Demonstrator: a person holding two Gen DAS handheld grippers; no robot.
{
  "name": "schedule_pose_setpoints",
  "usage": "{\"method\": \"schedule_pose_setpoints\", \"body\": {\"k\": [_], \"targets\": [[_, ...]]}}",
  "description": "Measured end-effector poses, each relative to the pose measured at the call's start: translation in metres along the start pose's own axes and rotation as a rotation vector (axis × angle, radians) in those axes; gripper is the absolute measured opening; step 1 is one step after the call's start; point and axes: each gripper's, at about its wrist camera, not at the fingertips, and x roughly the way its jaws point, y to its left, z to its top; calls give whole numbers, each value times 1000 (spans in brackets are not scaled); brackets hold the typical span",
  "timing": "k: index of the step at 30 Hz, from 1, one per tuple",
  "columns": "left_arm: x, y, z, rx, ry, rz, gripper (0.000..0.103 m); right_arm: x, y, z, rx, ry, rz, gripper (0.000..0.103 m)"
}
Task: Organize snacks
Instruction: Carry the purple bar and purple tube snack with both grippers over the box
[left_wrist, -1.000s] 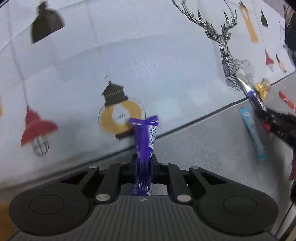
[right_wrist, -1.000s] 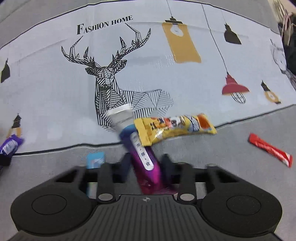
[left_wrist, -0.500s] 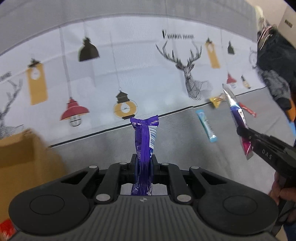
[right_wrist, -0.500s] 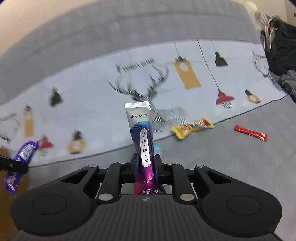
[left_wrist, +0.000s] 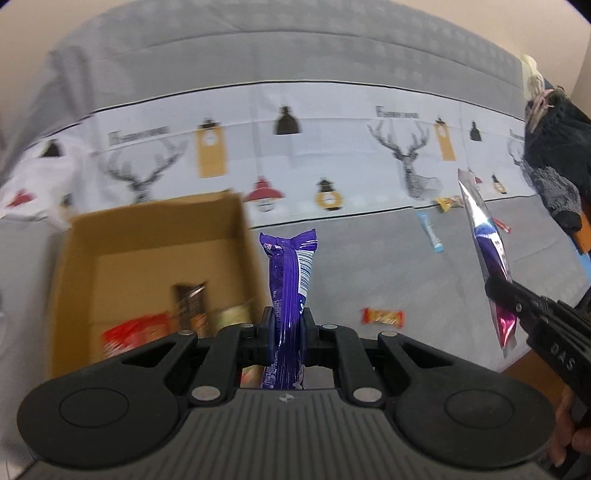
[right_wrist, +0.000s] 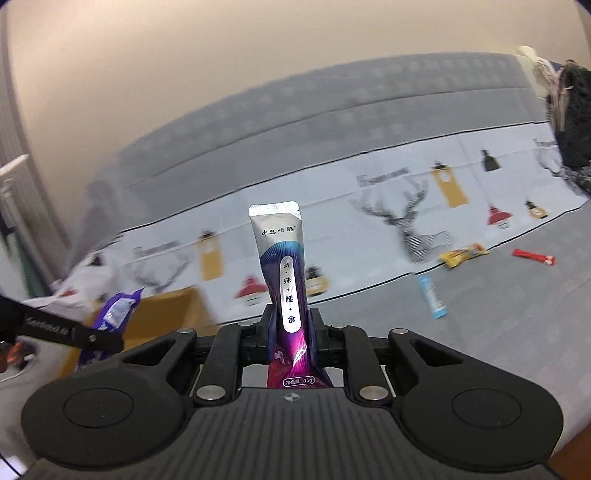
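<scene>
Left gripper (left_wrist: 287, 325): pressed on a purple wrapper bar (left_wrist: 290, 280), bar upright between the jaws, held in the air just right of the cardboard box (left_wrist: 155, 236).

Right gripper (right_wrist: 291, 332): pinching a silver-and-purple sachet (right_wrist: 282, 266) by its lower part, sachet upright, well right of the box; also seen in the left view at (left_wrist: 517, 306).

Cardboard box: open-topped, on the grey bed cover (left_wrist: 388, 266); contents blurred, seemingly a red packet (left_wrist: 133, 332) and a dark brown bar (left_wrist: 190, 302).

Loose on the cover, not yet gathered: orange candy (left_wrist: 383, 316) near the left gripper; blue stick (right_wrist: 432, 297); yellow packet (right_wrist: 463, 254); red stick (right_wrist: 533, 256); last three well apart from the box.

Step in hand, judged: carrying both held snacks toward the box, neither released.

Next move, judged: purple wrapper bar to be brought leftward over the box opening, then jaws spread; sachet to follow. Return afterwards for the loose items.
</scene>
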Motion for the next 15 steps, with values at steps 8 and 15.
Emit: {"method": "schedule_pose_setpoints", "body": {"k": [8,15], "targets": [[-67,52,-78,-71,-5,52,13,-47,91,-43,-100,81,162,18],[-93,81,-136,-133,-9,88,13,-75,146,-78,-208,121,221,18]]}}
